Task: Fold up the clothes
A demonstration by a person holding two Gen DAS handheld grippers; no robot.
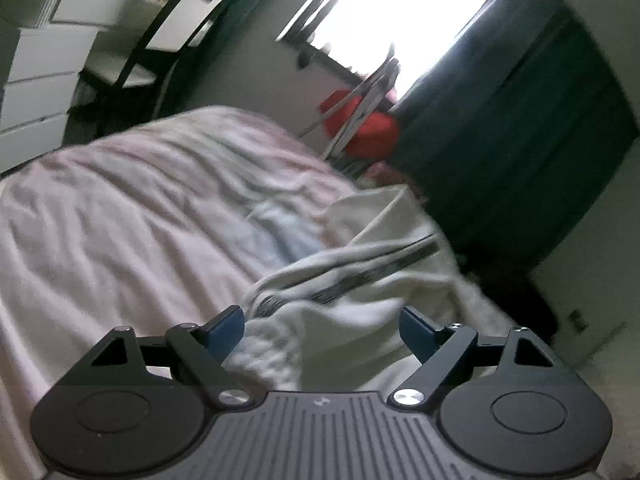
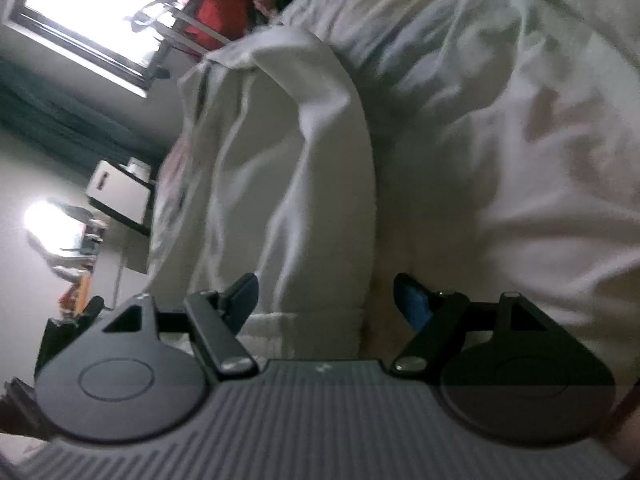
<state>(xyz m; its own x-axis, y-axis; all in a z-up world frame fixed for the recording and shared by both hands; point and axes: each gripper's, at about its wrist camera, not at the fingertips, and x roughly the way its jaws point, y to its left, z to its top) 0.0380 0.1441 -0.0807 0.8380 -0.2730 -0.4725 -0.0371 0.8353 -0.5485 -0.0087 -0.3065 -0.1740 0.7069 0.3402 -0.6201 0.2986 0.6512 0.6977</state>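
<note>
Both grippers' jaws are standing spread, gripping nothing: left gripper point(image 1: 322, 326) is hovering over a crumpled white garment point(image 1: 360, 272) lying on the pink-sheeted bed point(image 1: 140, 200); right gripper point(image 2: 325, 296) is facing the garment's folded white cloth point(image 2: 288, 184).

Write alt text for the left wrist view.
The open left gripper points at a crumpled white garment with dark stripes, lying on a bed with a pale pink cover. Behind are a bright window, a dark curtain and white drawers.
</note>
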